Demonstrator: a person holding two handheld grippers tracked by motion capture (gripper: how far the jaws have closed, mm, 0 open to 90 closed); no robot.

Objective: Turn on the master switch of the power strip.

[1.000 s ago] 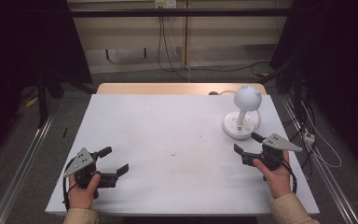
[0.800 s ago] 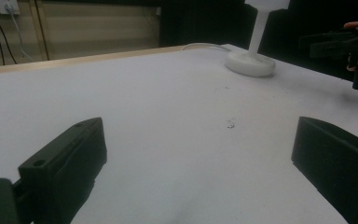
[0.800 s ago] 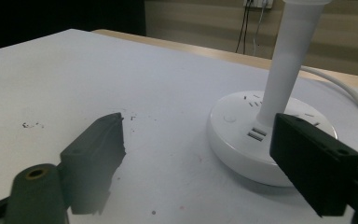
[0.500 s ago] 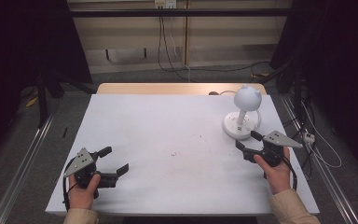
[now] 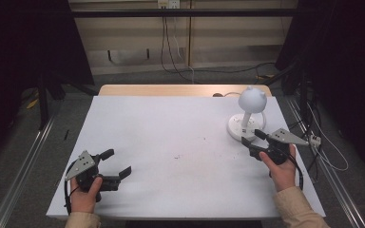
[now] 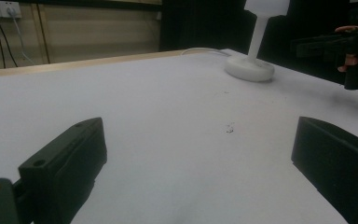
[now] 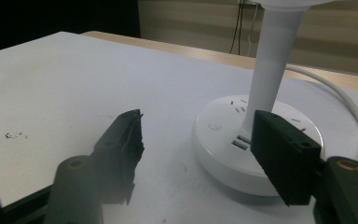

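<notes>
The desk (image 5: 171, 142) carries a white cover; a strip of bare wood shows along its far edge. Small dark specks mark the cover near the centre.

The lamp (image 5: 248, 114) stands upright near the far right corner. It has a round flat base (image 7: 242, 149), a straight stem and a rounded head. The base top carries sockets and a button. A white cable (image 7: 349, 107) runs from the base toward the far edge.

The right gripper (image 5: 255, 139) sits near the right edge, just in front of the base. Its jaws have just been closing and remain spread; one jaw lies over the base's near rim, the other beside it above the cover. Nothing is pinched.

The left gripper (image 5: 116, 164) sits near the near left corner, well apart from the lamp. Its jaws are spread wide over bare cover.
</notes>
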